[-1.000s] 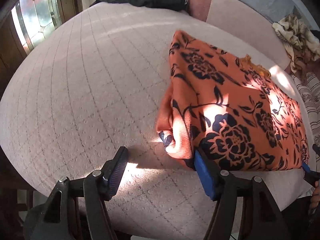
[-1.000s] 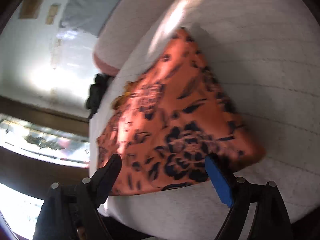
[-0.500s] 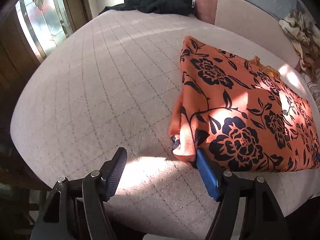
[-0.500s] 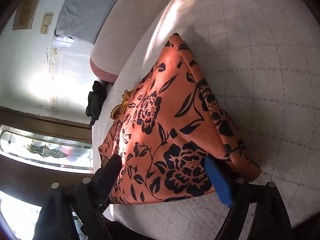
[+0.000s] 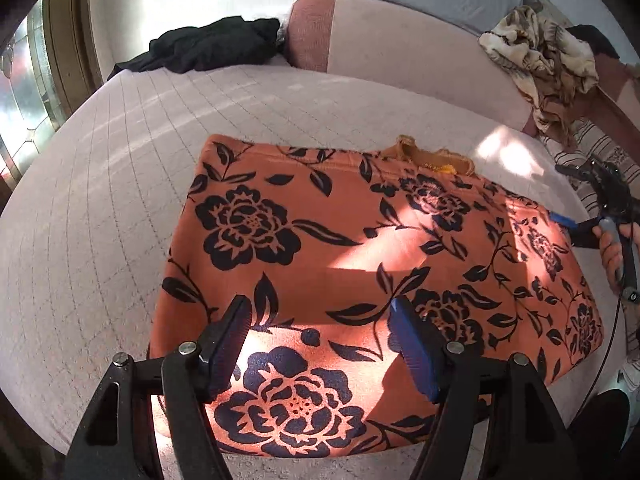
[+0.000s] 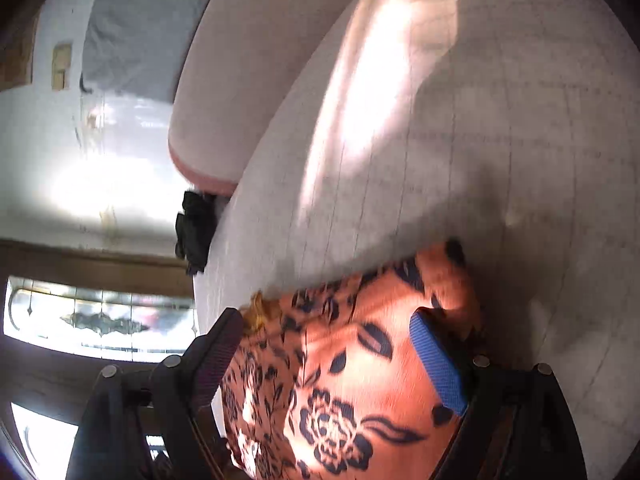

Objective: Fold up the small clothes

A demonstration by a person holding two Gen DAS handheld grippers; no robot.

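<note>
An orange garment with a black flower print (image 5: 360, 248) lies folded flat on the quilted pink-grey seat (image 5: 88, 240). My left gripper (image 5: 320, 344) is open and hovers over its near edge, holding nothing. My right gripper (image 6: 332, 352) is open and sits over the garment's far right end (image 6: 360, 380); it also shows in the left wrist view (image 5: 580, 228) at the cloth's right edge. The right wrist view is blurred by motion.
A black garment (image 5: 208, 48) lies at the back left of the seat, also visible in the right wrist view (image 6: 196, 228). A crumpled beige patterned cloth (image 5: 544, 56) hangs on the backrest (image 5: 400, 52) at the right. A stained-glass window (image 5: 24, 92) is at the left.
My left gripper moved right, from beside the garment's left edge to above its near edge. My right gripper swung along the garment toward its end. The garment now lies flatter.
</note>
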